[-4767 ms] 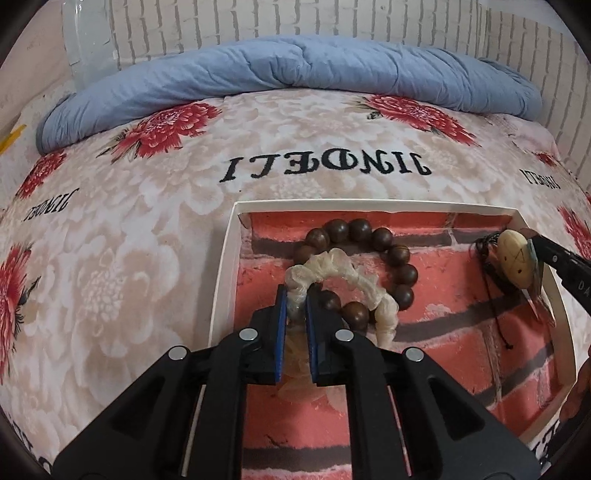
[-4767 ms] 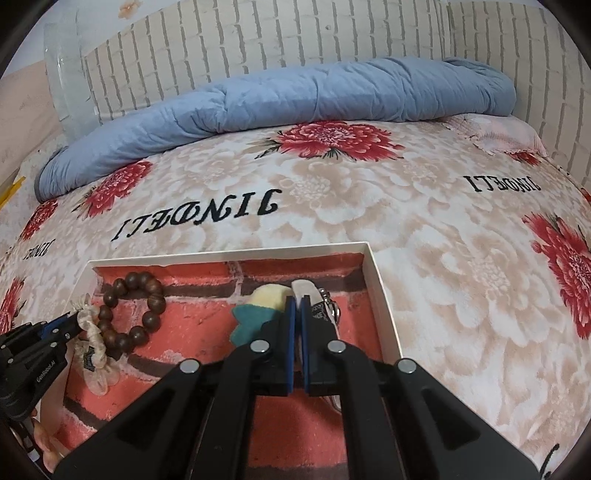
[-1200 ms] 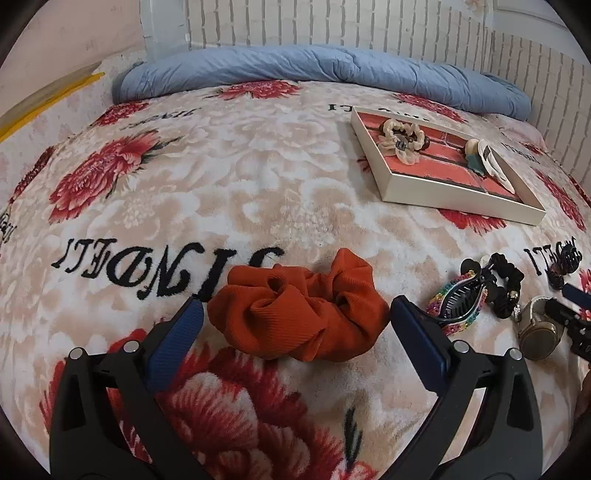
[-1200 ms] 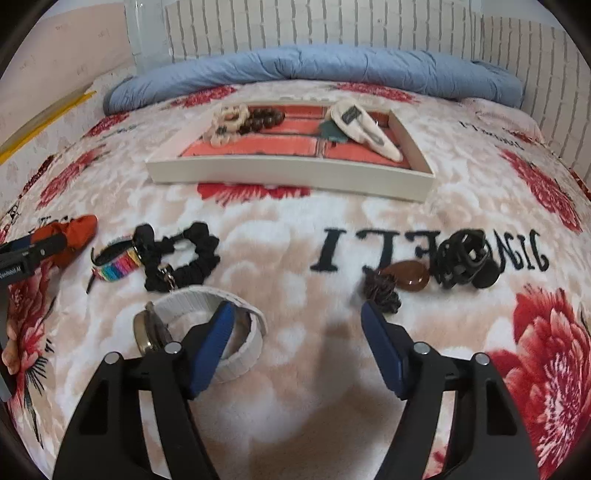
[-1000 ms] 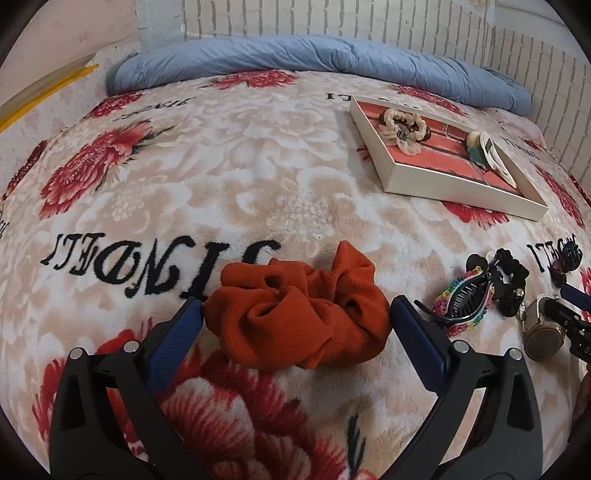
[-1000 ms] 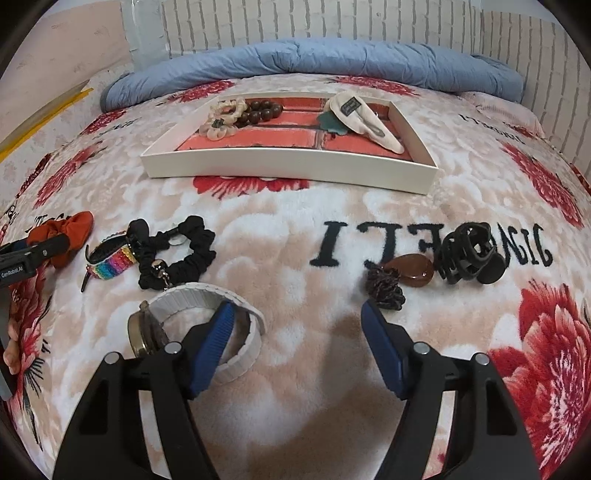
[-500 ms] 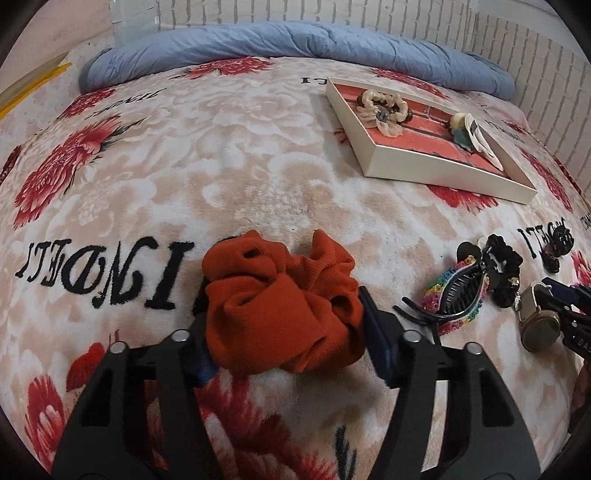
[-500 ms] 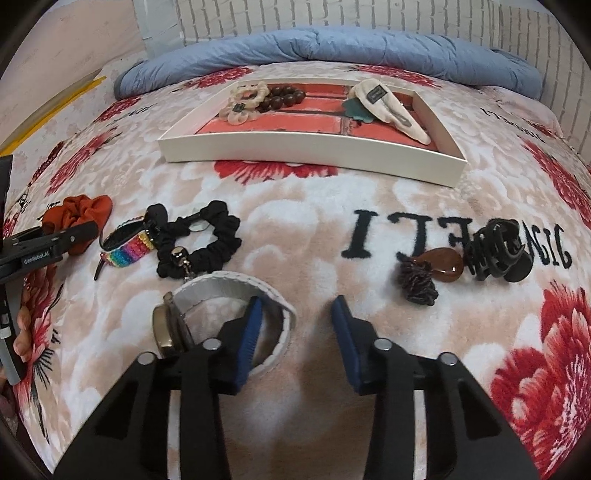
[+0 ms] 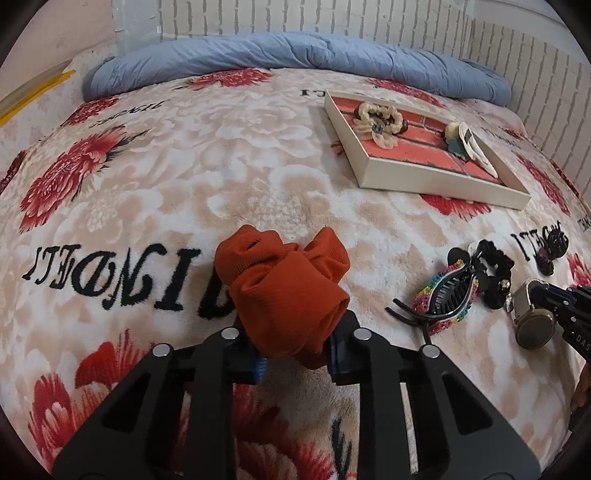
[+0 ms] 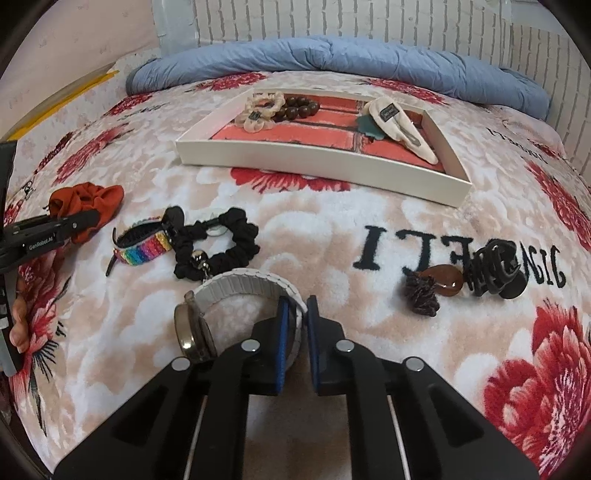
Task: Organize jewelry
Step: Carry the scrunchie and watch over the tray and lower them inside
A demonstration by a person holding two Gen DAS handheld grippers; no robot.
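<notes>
Already the white tray [image 10: 321, 162] at the far side of the bed holds a cream scrunchie [image 10: 260, 110], a brown bead bracelet [image 10: 297, 105] touching it, and a cream hair clip [image 10: 400, 129] lying over a teal piece toward the tray's right end, so part of the sorting looks done. Most of it is left: on the near half of the blanket [image 9: 184, 184] lie a rainbow claw clip [image 10: 142, 249], a black scrunchie [image 10: 216, 247] touching it, and, well to the right, a brown teardrop hair tie [image 10: 436, 286] beside a black claw clip [image 10: 496, 275]. The left gripper [image 9: 295, 354] has just been closing its jaws, and they now squeeze the orange scrunchie [image 9: 286, 291], which bunches up between the pads but has not visibly left the blanket. The right gripper [image 10: 295, 339] has likewise just been closing, and its jaws now pinch the white band of the wristwatch [image 10: 236, 310], whose round metal case stands on edge just left of them. By my reading both picks are at the grasp stage, with the carry to the tray ahead. The surface is a plush beige blanket with red flowers and black lettering, soft enough to let things sink. A rolled blue quilt [image 10: 332, 61] lies along the far edge, against a wall [image 10: 332, 18] of white brick pattern.
</notes>
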